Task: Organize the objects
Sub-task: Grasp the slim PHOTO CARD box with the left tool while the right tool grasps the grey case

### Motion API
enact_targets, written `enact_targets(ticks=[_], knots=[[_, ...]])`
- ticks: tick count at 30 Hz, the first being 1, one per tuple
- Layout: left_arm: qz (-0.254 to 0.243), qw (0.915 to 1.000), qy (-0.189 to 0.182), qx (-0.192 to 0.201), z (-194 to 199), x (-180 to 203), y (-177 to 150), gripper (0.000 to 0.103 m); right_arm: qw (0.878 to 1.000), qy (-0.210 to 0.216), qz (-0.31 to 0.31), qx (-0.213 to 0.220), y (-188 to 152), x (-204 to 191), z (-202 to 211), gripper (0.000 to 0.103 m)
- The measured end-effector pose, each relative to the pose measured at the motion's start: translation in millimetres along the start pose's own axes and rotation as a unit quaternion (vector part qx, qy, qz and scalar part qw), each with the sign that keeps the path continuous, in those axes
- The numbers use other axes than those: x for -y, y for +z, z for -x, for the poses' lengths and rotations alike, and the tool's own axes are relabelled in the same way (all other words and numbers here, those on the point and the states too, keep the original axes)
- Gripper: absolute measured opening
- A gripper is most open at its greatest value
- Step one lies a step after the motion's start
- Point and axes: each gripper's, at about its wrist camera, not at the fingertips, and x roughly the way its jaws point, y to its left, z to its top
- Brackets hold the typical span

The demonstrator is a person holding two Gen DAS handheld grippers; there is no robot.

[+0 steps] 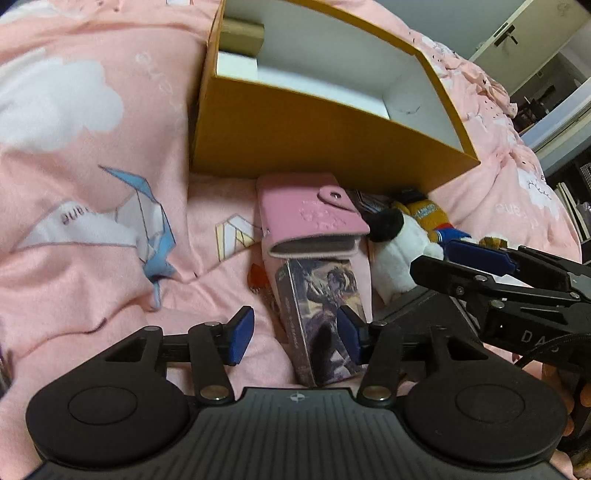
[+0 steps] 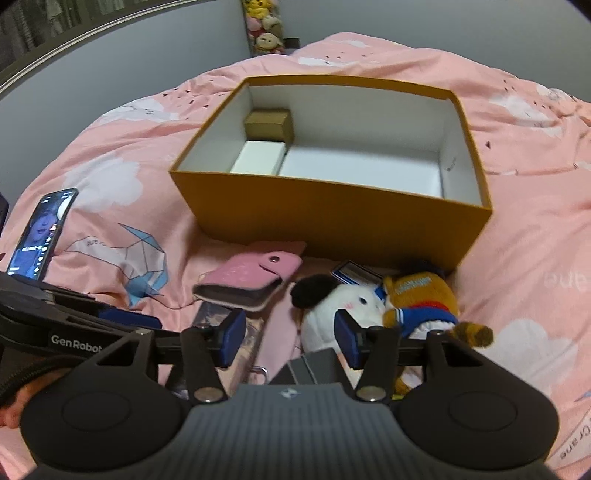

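Observation:
An open orange box [image 1: 314, 147] [image 2: 332, 221] stands on the pink bedspread; inside are a small brown box [image 2: 267, 123] and a white box [image 2: 260, 158]. In front lie a pink snap wallet [image 1: 314, 218] [image 2: 247, 280], a picture-printed card box [image 1: 321, 314], a white plush [image 1: 399, 254] [image 2: 332, 314] and an orange plush [image 1: 428, 216] [image 2: 421, 295]. My left gripper [image 1: 295, 334] is open, its jaws just short of the card box. My right gripper [image 2: 290, 339] is open and empty above the white plush; it also shows in the left wrist view [image 1: 476, 258].
A lit phone [image 2: 40, 232] lies on the pink bedspread [image 2: 535, 221] at left. A dark flat item [image 2: 314, 365] lies under my right gripper. Plush toys [image 2: 264, 29] sit by the grey wall. Furniture [image 1: 561, 110] stands beyond the bed's right edge.

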Motion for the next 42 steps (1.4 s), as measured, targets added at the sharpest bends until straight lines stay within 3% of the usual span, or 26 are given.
enact_targets(ticks=[8,21,24,31,39,42], knots=[[0.036,0.9985,-0.031,-0.026,-14,-8,-2,0.061,1.0,-0.02,-0.02,-0.01,-7,14,3,0.061],[0.071,0.9938,-0.064,-0.057,-43,-12,3,0.07,0.999,-0.007,-0.03,-0.034,-10,18,-1,0.062],[0.079,0.9915,-0.082,-0.063,-46,-13,3,0.061,0.999,0.003,-0.032,-0.044,-10,20,-1,0.063],[0.077,0.9928,-0.079,-0.047,-35,-10,2,0.043,0.997,0.029,-0.021,-0.075,-5,28,3,0.063],[0.054,0.9951,-0.079,-0.028,-20,0,1,0.03,0.99,0.054,0.012,-0.129,-2,32,-5,0.061],[0.043,0.9958,-0.078,-0.02,-16,4,0,0.027,0.988,0.066,0.006,-0.142,-4,34,-9,0.047]])
